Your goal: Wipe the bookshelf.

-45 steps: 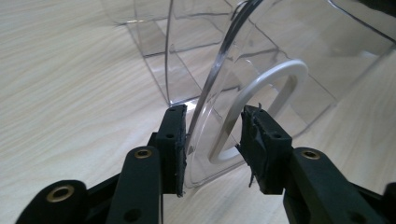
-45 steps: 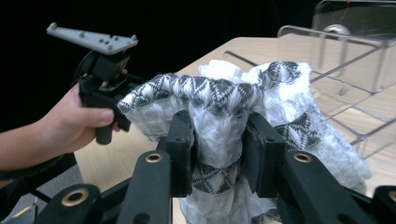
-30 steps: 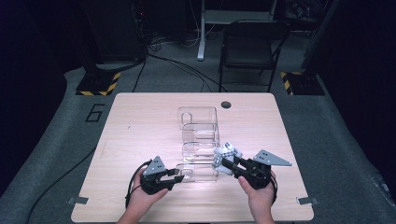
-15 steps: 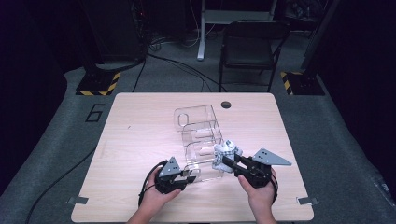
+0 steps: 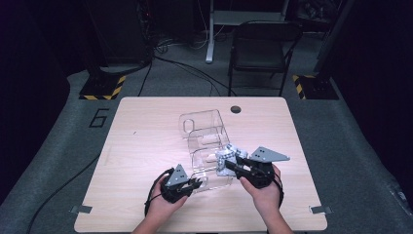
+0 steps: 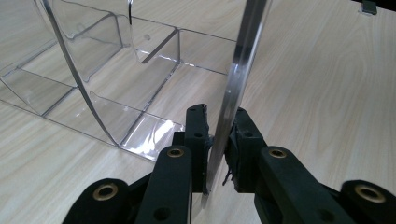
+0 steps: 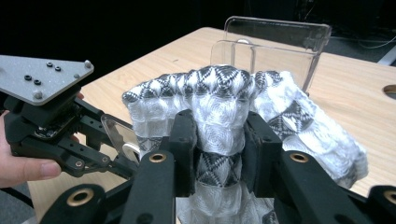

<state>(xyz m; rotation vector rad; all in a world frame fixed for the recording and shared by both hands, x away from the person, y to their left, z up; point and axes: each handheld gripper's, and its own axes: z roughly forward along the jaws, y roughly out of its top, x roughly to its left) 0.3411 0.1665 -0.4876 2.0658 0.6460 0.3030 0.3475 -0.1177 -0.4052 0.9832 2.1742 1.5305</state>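
Note:
A clear plastic organizer point(image 5: 204, 127) with several compartments lies in the middle of the wooden table point(image 5: 141, 146). My left gripper point(image 5: 196, 184) is at its near end. Its jaws have just been closing, and in the left gripper view the pads point(image 6: 198, 135) press on the organizer's thin clear end wall point(image 6: 243, 56) from both sides, so my left gripper point(image 6: 218, 140) is shut on it. My right gripper point(image 5: 229, 165) is shut on a rolled white and grey patterned cloth point(image 5: 228, 155) held over the organizer's near right side. In the right gripper view the cloth point(image 7: 219, 93) bulges above my right gripper point(image 7: 218, 135).
In the right gripper view the organizer's far walls point(image 7: 275, 42) stand behind the cloth, and the left gripper point(image 7: 116, 154) is low at the left. A cable hole point(image 5: 235, 109) lies near the table's far edge. A black chair point(image 5: 258, 44) stands beyond the table.
My left gripper has moved right to the organizer's near end wall and its jaws have closed on it. My right gripper has shifted a little, still holding the cloth.

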